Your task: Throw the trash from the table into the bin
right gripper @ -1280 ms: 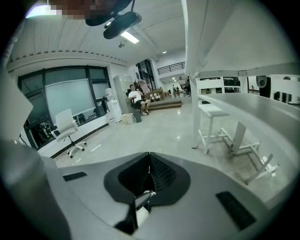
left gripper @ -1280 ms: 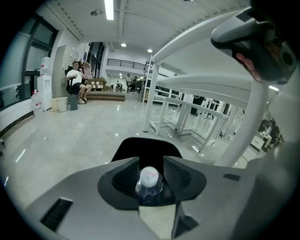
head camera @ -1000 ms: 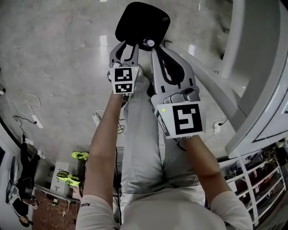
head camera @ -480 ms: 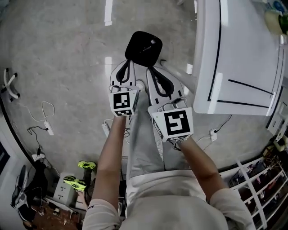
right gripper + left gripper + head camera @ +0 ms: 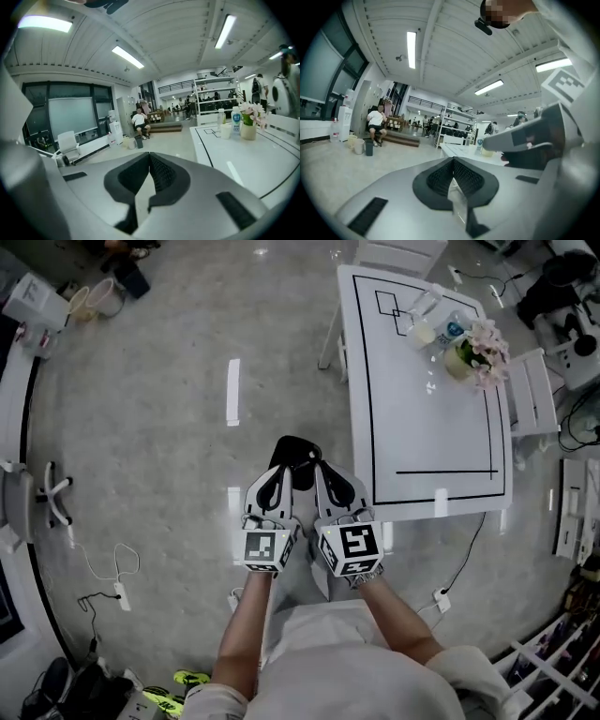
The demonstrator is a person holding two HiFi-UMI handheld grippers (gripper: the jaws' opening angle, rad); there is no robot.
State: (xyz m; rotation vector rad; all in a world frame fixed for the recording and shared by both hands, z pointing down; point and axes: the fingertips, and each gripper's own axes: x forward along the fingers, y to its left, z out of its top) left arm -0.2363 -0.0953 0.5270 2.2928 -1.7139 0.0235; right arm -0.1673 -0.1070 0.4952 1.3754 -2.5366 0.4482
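Both units are held up side by side over the floor, short of the tabletop's near edge.

Left hand-held gripper (image 5: 278, 474): jaws fully together, holding nothing I can name. In its own view a pale glossy sliver sits at the seam. I cannot tell whether that is a scrap or light through the gap.

Right hand-held gripper (image 5: 327, 474): jaws together, empty.

The black bin (image 5: 298, 448) stands on the floor just past both tips, beside the left edge of the tabletop (image 5: 422, 427).

Task's thing: a cup (image 5: 424, 332), a bottle (image 5: 452, 328) and a flower pot (image 5: 473, 352) are bunched at the far end of the tabletop, toward its right corner. I judge the cup and bottle to be the trash and the pot not. All are well apart from both grippers.

Step in hand, as I read it: fetch the next piece.
- Open the jaws before arriving and come in level from the near side.
- Take the cup at mid-wall and keep off the pot just beside it.
- Close gently, since the bottle may be light and tip.
- One item per gripper would save a trip.

Views:
- Only the head view gives the bin and the whole layout.
- Only the right gripper view shows the items side-on and upright: bottle (image 5: 236, 123), cup (image 5: 226, 130).
- The left gripper view is mostly ceiling, with the other gripper's flank at its right.
- Neither gripper view shows the bin.
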